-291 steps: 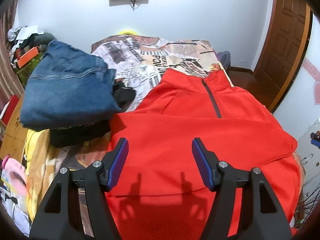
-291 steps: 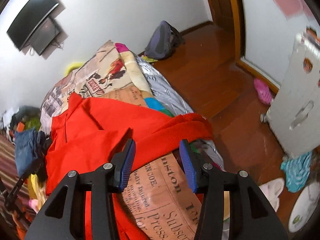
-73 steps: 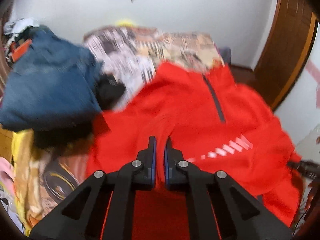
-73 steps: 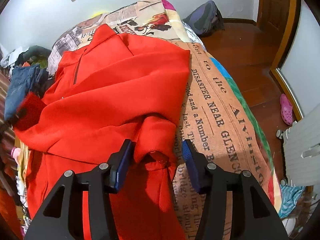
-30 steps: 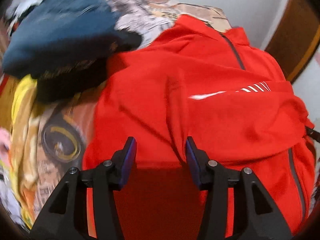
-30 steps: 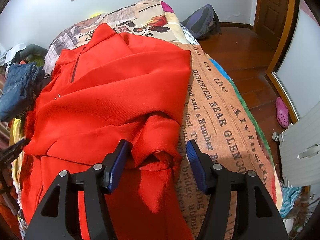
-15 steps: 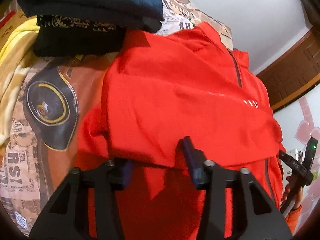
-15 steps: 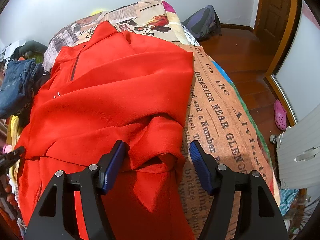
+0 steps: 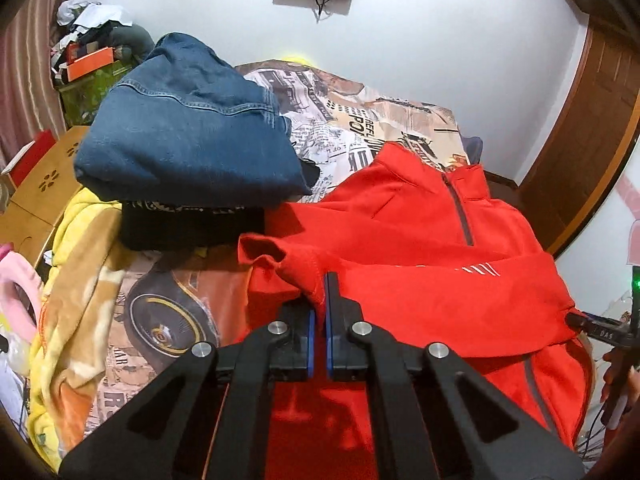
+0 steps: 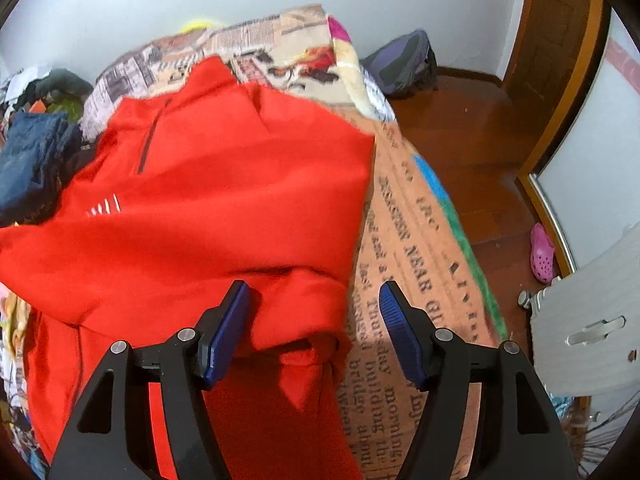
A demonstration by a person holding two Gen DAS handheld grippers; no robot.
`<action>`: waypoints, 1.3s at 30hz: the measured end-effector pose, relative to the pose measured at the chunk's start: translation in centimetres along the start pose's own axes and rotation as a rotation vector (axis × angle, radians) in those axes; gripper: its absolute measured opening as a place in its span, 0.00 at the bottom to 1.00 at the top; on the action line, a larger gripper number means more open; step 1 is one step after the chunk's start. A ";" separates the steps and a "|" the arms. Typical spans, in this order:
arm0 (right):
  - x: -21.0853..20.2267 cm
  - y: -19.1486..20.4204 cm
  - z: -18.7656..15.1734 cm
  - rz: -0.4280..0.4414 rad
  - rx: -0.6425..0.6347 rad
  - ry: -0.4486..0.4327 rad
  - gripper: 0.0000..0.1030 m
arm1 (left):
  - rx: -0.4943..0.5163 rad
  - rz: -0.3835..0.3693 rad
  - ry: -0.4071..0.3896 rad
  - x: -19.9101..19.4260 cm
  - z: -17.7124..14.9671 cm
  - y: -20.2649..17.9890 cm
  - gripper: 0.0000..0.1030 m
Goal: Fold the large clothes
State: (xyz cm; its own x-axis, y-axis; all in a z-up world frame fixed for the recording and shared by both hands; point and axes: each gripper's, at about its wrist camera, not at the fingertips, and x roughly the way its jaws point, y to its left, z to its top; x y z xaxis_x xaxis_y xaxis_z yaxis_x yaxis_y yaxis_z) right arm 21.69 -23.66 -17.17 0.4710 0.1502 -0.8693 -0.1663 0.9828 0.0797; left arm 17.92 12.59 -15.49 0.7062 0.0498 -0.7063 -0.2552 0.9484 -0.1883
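My left tool is clamped on the cuff of the red pullover, which lies on the bed ahead. My right tool stands apart astride the other sleeve. Sleeve-fold underway; next, carry the cuff across.

The red pullover is matt, fleecy cloth with a dull grey zip, and beside its collar the folded jeans are coarse stitched denim. Under the pullover the bedspread looks like soft printed cloth — newspaper pattern, no shine. Past the pullover's far side the wooden floor is glossy — the door looks like duller brown wood.
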 end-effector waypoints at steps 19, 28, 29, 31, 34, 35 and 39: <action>-0.8 0.3 0.0 0.016 -0.011 -0.004 0.61 | 0.068 0.114 0.204 2.8 -5.3 0.5 0.43; -3.6 1.8 3.4 0.040 -0.060 -0.131 0.61 | 0.151 0.119 0.033 -0.1 0.2 -2.0 0.56; -3.7 2.1 3.9 0.042 -0.070 -0.143 0.61 | 0.163 0.115 0.021 0.0 0.7 -2.5 0.56; -4.2 2.8 5.2 0.036 -0.098 -0.175 0.61 | 0.185 0.096 -0.004 0.1 2.0 -3.6 0.59; -4.7 3.9 7.3 0.039 -0.128 -0.218 0.61 | 0.198 0.060 -0.032 0.8 3.8 -4.9 0.61; -4.8 4.1 7.9 0.047 -0.132 -0.228 0.61 | 0.201 0.054 -0.039 1.2 4.4 -5.3 0.61; -4.6 5.2 10.6 0.077 -0.138 -0.263 0.61 | 0.223 0.045 -0.027 4.7 7.0 -6.7 0.62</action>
State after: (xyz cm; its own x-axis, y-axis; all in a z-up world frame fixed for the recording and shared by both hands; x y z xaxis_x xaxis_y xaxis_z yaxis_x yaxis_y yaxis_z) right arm 27.89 -18.11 -7.58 0.6580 0.2636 -0.7054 -0.3173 0.9466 0.0577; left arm 27.58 8.63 -12.77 0.7156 0.0992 -0.6915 -0.1366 0.9906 0.0008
